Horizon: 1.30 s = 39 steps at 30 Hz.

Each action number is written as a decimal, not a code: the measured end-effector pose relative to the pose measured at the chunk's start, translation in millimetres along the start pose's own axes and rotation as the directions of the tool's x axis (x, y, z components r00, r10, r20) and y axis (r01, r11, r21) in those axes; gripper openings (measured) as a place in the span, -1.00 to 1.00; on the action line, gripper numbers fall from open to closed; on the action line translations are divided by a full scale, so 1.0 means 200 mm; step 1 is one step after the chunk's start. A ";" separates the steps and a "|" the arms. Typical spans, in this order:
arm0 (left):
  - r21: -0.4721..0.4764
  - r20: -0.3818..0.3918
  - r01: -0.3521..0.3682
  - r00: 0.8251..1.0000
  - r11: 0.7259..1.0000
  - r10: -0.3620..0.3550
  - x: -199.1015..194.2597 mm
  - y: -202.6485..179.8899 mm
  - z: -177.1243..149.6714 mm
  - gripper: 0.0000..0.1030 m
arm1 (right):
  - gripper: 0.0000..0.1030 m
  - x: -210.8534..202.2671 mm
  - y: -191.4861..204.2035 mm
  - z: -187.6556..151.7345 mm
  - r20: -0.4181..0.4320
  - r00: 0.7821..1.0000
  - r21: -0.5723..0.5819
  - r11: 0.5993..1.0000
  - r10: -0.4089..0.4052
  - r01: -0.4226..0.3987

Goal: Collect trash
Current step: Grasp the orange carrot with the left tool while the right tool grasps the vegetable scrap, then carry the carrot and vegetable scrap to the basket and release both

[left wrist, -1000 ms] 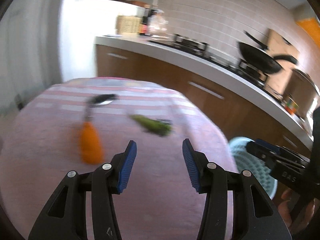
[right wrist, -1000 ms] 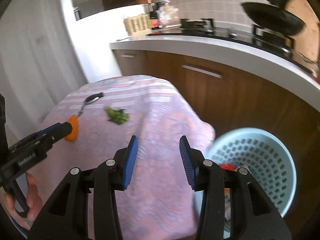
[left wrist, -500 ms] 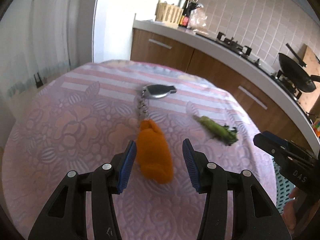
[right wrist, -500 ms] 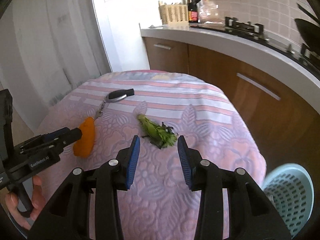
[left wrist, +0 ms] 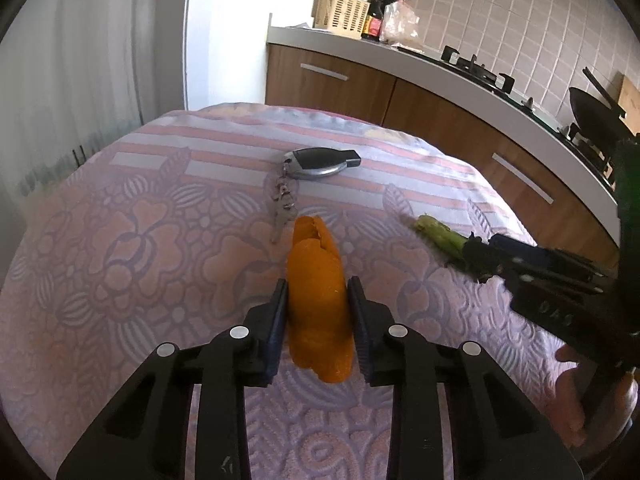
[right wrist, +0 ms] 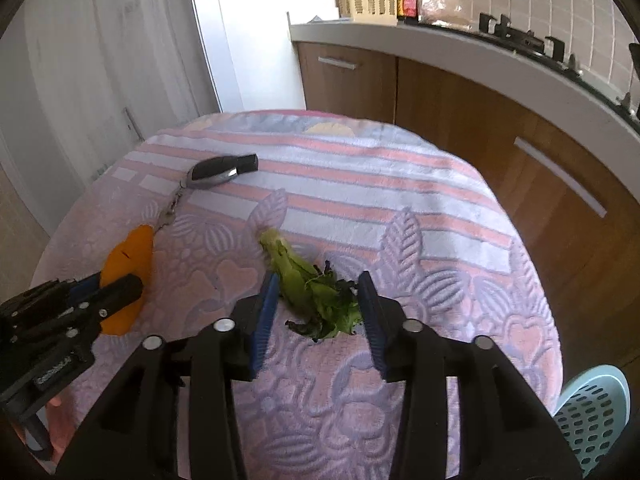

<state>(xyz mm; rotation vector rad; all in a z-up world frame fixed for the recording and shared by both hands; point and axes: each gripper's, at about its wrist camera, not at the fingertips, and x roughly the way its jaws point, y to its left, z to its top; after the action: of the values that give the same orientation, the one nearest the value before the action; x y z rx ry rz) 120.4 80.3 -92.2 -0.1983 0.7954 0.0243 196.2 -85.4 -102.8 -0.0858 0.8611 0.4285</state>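
The left gripper [left wrist: 316,312] is closing around the orange peel [left wrist: 318,300], low and centre in its own view. A second ago its jaws were standing wide over blurred cloth with the peel well ahead; now the blue pads are flanking the peel's sides and appear to be just meeting them, though whether they are yet pressing firmly I cannot tell. The peel is lying on the pink patterned cloth [left wrist: 120,240], its far tip near the keys [left wrist: 282,208] that trail from the car fob [left wrist: 320,162] — those are not trash and are sitting just beyond the grasp.

The right gripper [right wrist: 316,308] is opening, its jaws straddling the green vegetable scrap [right wrist: 308,292] at mid-frame without touching it. Half a second back the scrap was ahead of the fingertips; now it is lying between them, stalk end pointing to the upper left.

So both hands are arriving on a piece of trash at once — one grasp is forming, the other is being lined up. The pale blue basket [right wrist: 592,412], at the lower right edge of the right view, looks like the destination, and neither piece is lifted yet.
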 end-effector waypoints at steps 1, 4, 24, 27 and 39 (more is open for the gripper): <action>-0.006 0.003 -0.001 1.000 1.000 0.001 0.00 0.01 0.00 -0.46 | -0.12 0.01 0.01 0.00 -0.010 1.000 -0.007 1.000 -0.001 0.001; -0.012 0.010 0.000 1.000 1.000 0.000 -0.01 0.01 0.00 -0.46 | -0.04 0.05 0.04 0.00 -0.039 0.999 -0.038 0.999 -0.013 0.012; 0.145 0.146 -0.148 0.981 0.978 0.127 -0.11 -0.15 -0.03 -0.46 | -0.71 -0.20 -0.03 -0.10 0.106 0.992 0.037 0.997 -0.070 0.066; 0.152 0.135 -0.101 0.988 0.983 0.080 -0.16 -0.21 -0.06 -0.46 | -0.71 -0.31 -0.07 -0.16 0.125 0.989 0.063 0.996 -0.073 0.065; 0.244 0.098 0.140 0.981 0.960 -0.168 -0.31 -0.68 -0.15 -0.46 | -0.71 -0.82 -0.42 -0.45 0.196 0.962 0.224 0.964 -0.190 0.144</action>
<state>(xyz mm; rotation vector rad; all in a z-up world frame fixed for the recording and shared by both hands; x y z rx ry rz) 68.2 -55.2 -46.0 -0.0321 0.6562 -0.2044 71.2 -237.2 -46.7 0.0800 0.6729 0.1818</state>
